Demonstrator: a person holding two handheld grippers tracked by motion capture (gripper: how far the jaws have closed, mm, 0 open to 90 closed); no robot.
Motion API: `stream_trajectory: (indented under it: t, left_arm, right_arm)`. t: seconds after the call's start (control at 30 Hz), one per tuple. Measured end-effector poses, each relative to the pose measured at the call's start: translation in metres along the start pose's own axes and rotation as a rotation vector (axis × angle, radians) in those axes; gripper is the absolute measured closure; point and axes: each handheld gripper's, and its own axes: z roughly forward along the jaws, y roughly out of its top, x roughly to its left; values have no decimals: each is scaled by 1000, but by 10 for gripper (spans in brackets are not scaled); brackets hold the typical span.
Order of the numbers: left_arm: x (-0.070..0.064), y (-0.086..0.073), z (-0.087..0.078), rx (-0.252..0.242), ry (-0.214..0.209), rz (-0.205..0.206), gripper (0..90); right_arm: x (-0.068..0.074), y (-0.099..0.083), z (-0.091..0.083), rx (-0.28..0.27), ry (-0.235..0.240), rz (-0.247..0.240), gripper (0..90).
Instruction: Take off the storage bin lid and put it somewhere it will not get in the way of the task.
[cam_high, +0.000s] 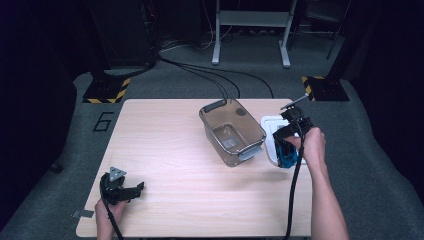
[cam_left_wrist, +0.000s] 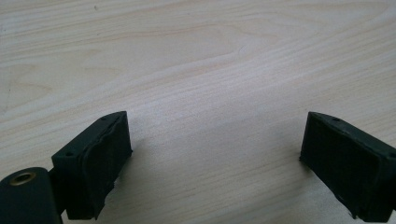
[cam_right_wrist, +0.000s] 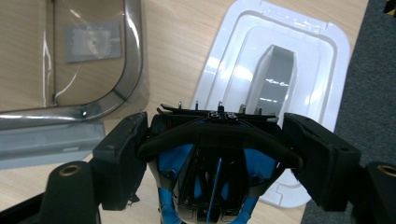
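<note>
My right gripper (cam_high: 286, 146) hangs over the table's right edge, shut on a black-and-blue device (cam_high: 287, 155). In the right gripper view both pads press the sides of this device (cam_right_wrist: 205, 184), which has a black band across its top, and the gripper (cam_right_wrist: 217, 149) sits above a white lid (cam_right_wrist: 299, 70). The same lid (cam_high: 270, 125) lies flat beside a clear grey storage box (cam_high: 210, 125), and the box's rim (cam_right_wrist: 133, 60) appears at the left of the right gripper view. My left gripper (cam_high: 136, 190) rests near the front left corner. It (cam_left_wrist: 215, 154) is open over bare wood.
The light wooden table (cam_high: 165, 150) has free surface across its left half and front. Cables trail from both grippers toward the front edge. Beyond the table are grey carpet, black stand bases with yellow-black tape (cam_high: 105, 90) and a metal frame.
</note>
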Motion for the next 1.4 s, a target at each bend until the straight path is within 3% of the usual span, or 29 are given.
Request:
stream_trajectory:
  t: [0.53,0.8,1.4]
  left_arm:
    - [0,0,0,6,-1,1,84]
    - [0,0,0,4,-2,-1,84]
    - [0,0,0,6,-1,2,84]
  right_arm:
    - [-4,26,0,-57,-47,18,243]
    - [-3,41,-2,-73,-62,-12,243]
    - [7,67,-32,-172,-115,-41,244]
